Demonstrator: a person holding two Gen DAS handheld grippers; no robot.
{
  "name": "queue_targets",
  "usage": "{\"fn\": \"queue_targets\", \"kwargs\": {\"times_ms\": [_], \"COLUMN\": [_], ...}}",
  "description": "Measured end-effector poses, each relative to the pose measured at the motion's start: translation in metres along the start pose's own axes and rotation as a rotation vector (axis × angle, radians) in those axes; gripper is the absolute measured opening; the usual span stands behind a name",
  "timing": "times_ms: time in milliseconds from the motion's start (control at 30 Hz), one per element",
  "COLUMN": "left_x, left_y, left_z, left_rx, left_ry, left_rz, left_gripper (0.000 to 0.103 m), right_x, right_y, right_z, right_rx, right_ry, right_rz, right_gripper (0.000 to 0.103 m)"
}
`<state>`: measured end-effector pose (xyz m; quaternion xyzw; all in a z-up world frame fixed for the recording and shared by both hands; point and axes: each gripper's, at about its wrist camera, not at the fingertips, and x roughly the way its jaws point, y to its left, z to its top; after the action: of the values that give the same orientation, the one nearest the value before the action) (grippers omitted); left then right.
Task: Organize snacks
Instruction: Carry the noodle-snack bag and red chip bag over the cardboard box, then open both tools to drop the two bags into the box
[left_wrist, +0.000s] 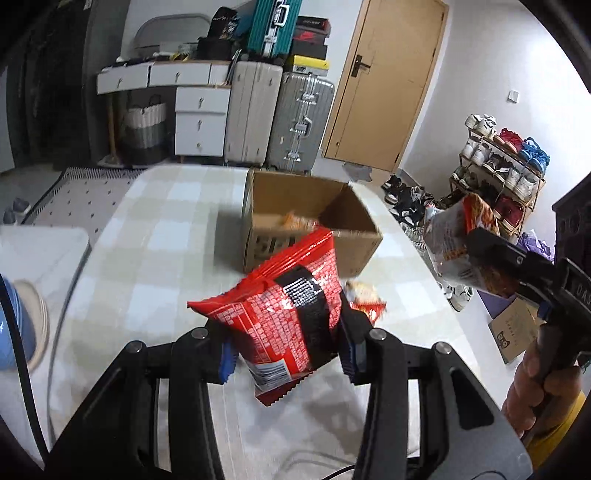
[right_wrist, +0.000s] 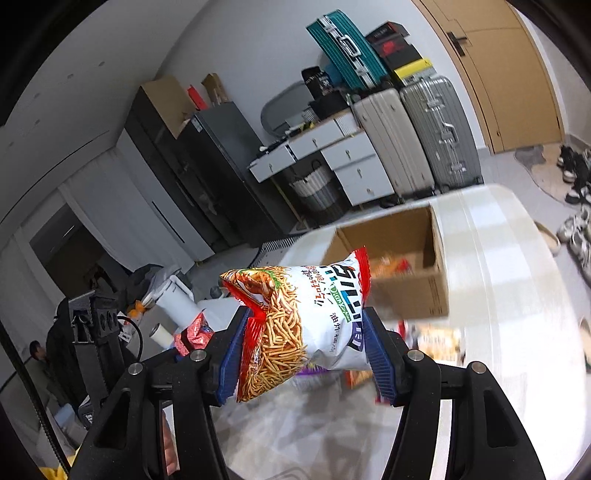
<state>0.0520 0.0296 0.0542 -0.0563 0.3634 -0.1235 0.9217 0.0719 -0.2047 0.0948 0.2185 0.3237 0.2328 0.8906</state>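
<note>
Above the table (left_wrist: 147, 229), each gripper clamps a snack: left gripper (left_wrist: 288, 354) red packet (left_wrist: 288, 314), right gripper (right_wrist: 303, 354) noodle-print bag (right_wrist: 295, 317), lettering unreadable.

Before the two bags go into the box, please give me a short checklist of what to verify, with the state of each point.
1. Left gripper holds the red bag: ok.
2. Right gripper holds the noodle snack bag: ok.
3. Cardboard box is open on top: ok.
4. Box has free room: ok, only a few snacks lie at the bottom.
5. Bags are over the box opening: not ok, both are short of it.
6. Other packets left on the table: ok, at least one small packet.
</note>
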Motion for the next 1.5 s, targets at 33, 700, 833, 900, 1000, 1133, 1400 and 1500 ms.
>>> {"fn": "queue_targets", "kwargs": {"times_ms": [33,700,833,900,1000,1133,1400,1500], "left_x": [0.001,0.139,0.188,0.213,0.243,0.277,0.326,0.337], "left_y": [-0.001,-0.012,-0.01,-0.006,-0.005,0.001,-0.001,0.002], "left_z": [0.009,0.148,0.163,0.169,0.169,0.166,0.15,0.147], "left_rx": [0.005,0.048,0.069,0.045,0.058,0.045,0.078,0.072], "left_ry": [-0.003,0.091,0.129,0.164,0.198,0.238,0.28,0.287], "left_rz": [-0.004,-0.023,0.015,-0.014,-0.011,-0.045,-0.043,-0.048], "left_gripper": [0.04,0.04,0.04,0.04,0.04,0.04,0.04,0.04], "right_x": [0.001,0.087,0.115,0.128,0.147,0.166,0.189,0.194], "right_y": [0.002,-0.059,-0.075,-0.081,-0.09,-0.099,-0.114,-0.116], "right_z": [0.008,0.094,0.101,0.103,0.103,0.1,0.092,0.089], "right_rx": [-0.006,0.136,0.133,0.129,0.136,0.14,0.16,0.152], "right_ry": [-0.005,0.035,0.067,0.084,0.111,0.139,0.175,0.186], "right_rz": [-0.002,-0.019,-0.037,-0.04,-0.037,-0.034,-0.059,-0.069], "right_gripper": [0.06,0.06,0.06,0.06,0.06,0.06,0.06,0.06]}}
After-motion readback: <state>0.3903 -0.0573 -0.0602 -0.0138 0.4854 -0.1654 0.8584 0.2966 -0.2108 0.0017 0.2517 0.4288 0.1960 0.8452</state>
